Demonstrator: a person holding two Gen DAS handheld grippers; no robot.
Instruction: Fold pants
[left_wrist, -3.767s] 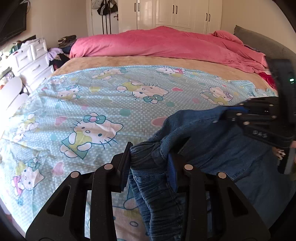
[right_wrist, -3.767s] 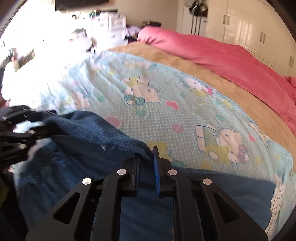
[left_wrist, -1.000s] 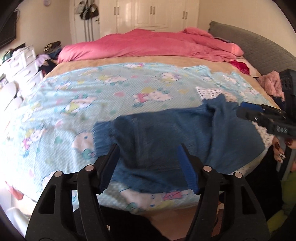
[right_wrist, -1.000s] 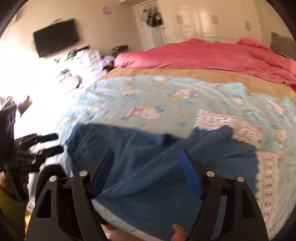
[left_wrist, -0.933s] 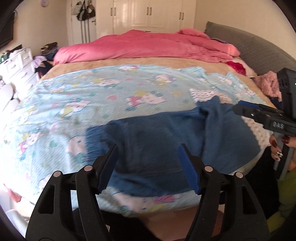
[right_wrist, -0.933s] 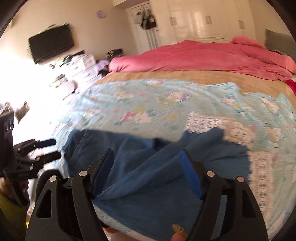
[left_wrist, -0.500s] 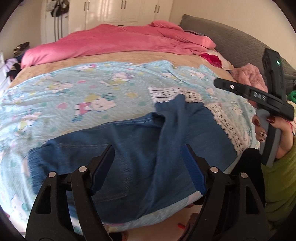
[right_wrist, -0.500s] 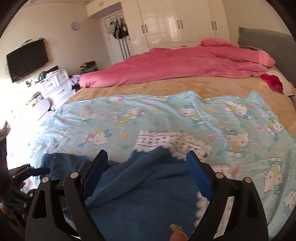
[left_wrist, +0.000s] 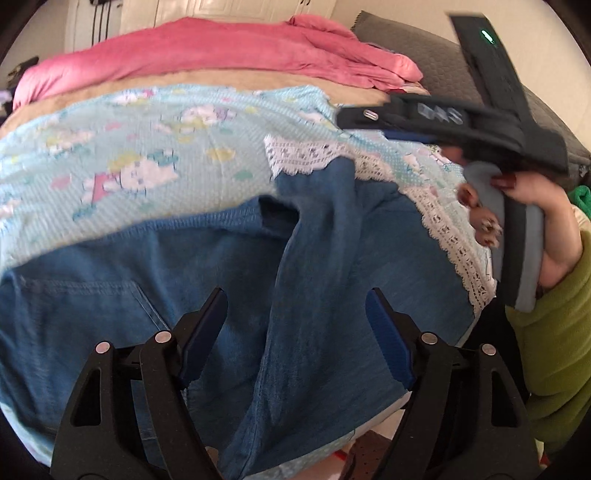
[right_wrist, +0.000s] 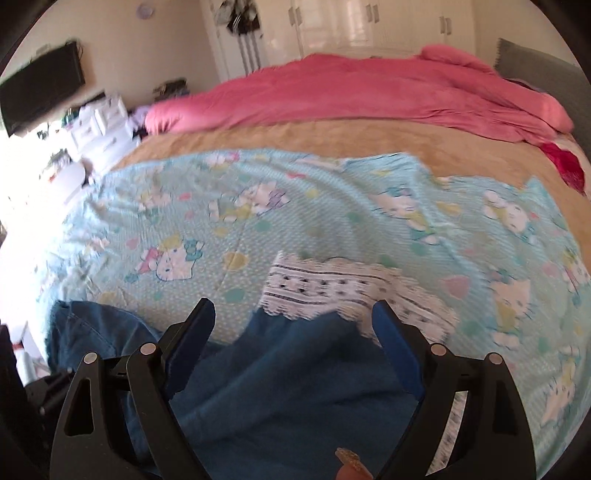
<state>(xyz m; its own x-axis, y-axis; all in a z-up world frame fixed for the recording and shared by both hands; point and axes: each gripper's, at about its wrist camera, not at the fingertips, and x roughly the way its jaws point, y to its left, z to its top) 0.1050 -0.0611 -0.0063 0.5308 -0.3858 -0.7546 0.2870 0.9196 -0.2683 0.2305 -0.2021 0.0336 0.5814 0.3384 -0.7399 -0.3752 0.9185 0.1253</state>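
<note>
Denim pants (left_wrist: 229, 280) lie spread across the near edge of the bed (right_wrist: 332, 140), on its blue cartoon-print sheet (right_wrist: 332, 221), one leg creased over toward the lace trim. Both the left tongs (left_wrist: 295, 332) and the right tongs (right_wrist: 293, 345) hang spread wide above the cloth, gripping nothing. Judging by its drape, the fabric is soft but weighty, best pinched at hem or waistband corners.

So the pants (left_wrist: 229, 280) are lying on the sheet (left_wrist: 155, 147) at the bed's near edge, lace trim (right_wrist: 332, 286) just behind them, duvet (right_wrist: 369, 96) at the far side, dresser (right_wrist: 99, 122) off left.
</note>
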